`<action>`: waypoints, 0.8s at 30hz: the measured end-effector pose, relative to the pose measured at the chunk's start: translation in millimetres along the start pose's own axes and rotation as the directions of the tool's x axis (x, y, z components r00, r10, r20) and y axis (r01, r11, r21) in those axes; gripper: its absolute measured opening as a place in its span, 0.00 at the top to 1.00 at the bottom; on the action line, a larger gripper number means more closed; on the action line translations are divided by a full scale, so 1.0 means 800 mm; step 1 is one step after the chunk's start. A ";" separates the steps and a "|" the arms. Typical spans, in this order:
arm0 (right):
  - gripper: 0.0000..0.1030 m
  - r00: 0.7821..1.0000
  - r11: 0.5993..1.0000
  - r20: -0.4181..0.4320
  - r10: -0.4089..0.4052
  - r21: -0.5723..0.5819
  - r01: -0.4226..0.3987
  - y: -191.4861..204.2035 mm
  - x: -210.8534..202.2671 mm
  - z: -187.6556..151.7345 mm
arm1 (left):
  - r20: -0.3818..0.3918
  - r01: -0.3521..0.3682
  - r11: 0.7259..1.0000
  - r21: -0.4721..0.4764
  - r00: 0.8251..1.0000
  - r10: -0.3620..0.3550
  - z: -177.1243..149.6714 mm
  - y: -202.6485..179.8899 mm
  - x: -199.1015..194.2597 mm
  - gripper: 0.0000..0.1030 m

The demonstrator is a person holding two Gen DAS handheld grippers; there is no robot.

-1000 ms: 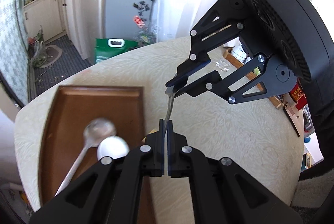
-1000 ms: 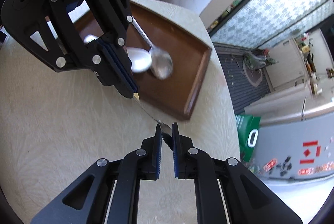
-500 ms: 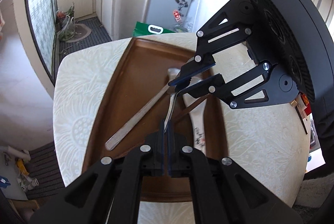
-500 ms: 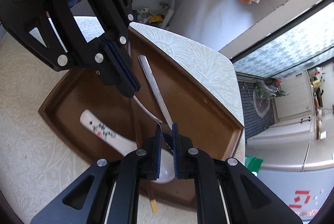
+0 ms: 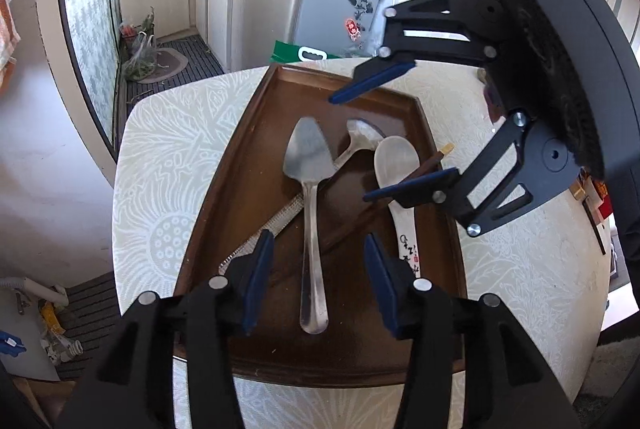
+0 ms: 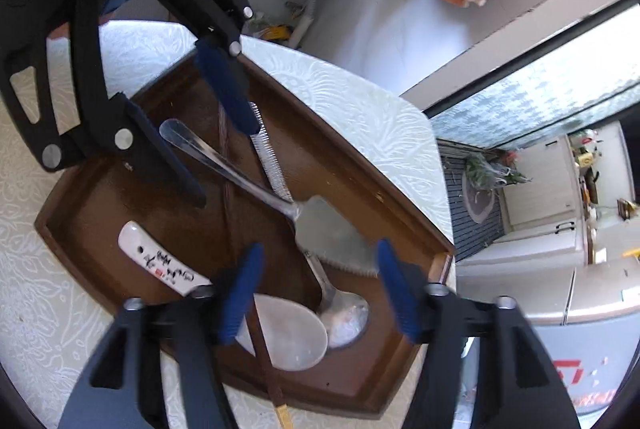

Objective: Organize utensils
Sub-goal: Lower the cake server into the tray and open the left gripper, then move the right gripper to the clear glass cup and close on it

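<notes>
While both pairs of jaws are opening, we see our left gripper at the bottom of the left wrist frame straddling the handle of the cake server, pads clear of it. Its blade lies mid-frame in the brown wooden tray, across a metal spoon. Right of these lie a white ceramic spoon and a dark chopstick. Our right gripper, upper right, hangs apart and empty. Beyond, the patterned desk carries the tray.
</notes>
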State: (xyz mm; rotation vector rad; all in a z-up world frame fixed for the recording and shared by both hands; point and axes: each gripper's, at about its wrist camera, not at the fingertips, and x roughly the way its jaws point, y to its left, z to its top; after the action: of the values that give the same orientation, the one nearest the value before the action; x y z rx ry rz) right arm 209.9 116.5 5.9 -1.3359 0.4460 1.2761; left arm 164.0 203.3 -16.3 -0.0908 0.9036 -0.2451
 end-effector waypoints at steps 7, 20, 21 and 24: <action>0.22 0.992 0.978 0.098 -0.085 0.199 0.064 -0.028 -0.090 -0.068 | 0.051 0.001 0.999 0.052 0.999 -0.004 0.007 -0.034 -0.015 0.39; 0.03 0.934 0.673 -0.036 -0.355 0.683 0.282 -0.017 -0.213 -0.299 | 0.114 0.130 0.955 0.266 0.980 -0.166 0.052 -0.206 0.034 0.14; 0.03 0.933 0.631 -0.056 -0.356 0.722 0.285 -0.016 -0.213 -0.320 | 0.113 0.143 0.951 0.275 0.977 -0.180 0.056 -0.219 0.044 0.14; 0.03 0.937 0.523 -0.091 -0.336 0.809 0.266 -0.017 -0.203 -0.358 | 0.102 0.162 0.946 0.280 0.975 -0.197 0.064 -0.249 0.074 0.14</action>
State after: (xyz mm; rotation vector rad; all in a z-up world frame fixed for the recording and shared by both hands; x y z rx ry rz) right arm 283.3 -198.0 71.3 -0.5128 0.6167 0.6496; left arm 204.8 -5.9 6.1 0.0640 0.7264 -0.5255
